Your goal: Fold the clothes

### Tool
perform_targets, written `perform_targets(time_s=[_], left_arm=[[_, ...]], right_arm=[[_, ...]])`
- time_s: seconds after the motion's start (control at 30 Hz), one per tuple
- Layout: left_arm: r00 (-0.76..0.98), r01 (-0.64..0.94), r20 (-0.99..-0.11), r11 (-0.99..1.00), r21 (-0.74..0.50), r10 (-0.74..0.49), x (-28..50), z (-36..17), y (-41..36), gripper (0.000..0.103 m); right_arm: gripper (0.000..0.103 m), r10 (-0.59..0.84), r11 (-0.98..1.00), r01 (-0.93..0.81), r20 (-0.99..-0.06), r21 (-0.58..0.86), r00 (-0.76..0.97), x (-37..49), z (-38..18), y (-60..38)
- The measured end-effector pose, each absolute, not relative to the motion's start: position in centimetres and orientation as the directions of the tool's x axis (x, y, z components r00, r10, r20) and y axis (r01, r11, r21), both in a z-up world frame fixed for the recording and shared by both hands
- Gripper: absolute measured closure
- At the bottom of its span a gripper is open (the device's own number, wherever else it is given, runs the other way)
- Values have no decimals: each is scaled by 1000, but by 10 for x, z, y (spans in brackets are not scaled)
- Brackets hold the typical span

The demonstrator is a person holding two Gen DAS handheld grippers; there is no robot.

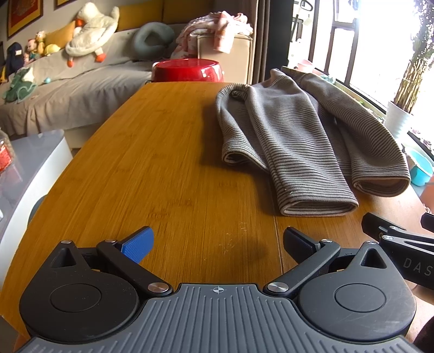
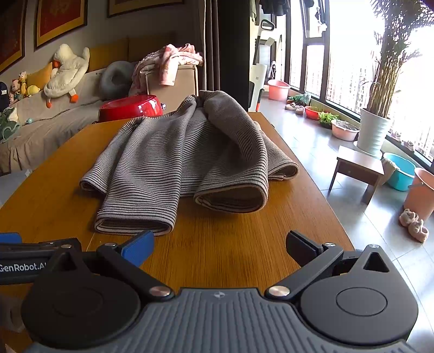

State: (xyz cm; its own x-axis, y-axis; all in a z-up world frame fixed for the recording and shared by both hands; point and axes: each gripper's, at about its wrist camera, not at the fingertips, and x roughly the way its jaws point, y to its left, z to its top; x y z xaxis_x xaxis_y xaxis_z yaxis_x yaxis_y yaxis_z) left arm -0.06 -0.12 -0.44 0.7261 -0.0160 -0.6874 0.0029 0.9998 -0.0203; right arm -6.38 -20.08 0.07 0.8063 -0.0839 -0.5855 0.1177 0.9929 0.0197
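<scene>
Both my left gripper [image 1: 218, 245] and right gripper [image 2: 219, 248] gape empty; the striped sweater [image 2: 173, 163] looks soft and floppy (I'd pinch its near hem).

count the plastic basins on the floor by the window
5 at least: pink basin farthest, red one, pale pink one, blue one, peach bucket nearest. More may be hidden.

a home living room; a sofa [image 1: 81, 81] with plush toys [image 1: 92, 32], framed pictures [image 2: 59, 19]

Left gripper [image 1: 218, 245] spread wide and holding nothing, right gripper [image 2: 220, 248] likewise, side by side
</scene>
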Motion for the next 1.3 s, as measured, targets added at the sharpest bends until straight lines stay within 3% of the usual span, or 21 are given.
perform_targets(time_s=[1.3], left_arm=[[721, 8, -693, 1000, -10, -13, 0, -5, -1, 0]], right_arm=[[0, -85, 992, 125, -603, 25, 793, -64, -4, -202]])
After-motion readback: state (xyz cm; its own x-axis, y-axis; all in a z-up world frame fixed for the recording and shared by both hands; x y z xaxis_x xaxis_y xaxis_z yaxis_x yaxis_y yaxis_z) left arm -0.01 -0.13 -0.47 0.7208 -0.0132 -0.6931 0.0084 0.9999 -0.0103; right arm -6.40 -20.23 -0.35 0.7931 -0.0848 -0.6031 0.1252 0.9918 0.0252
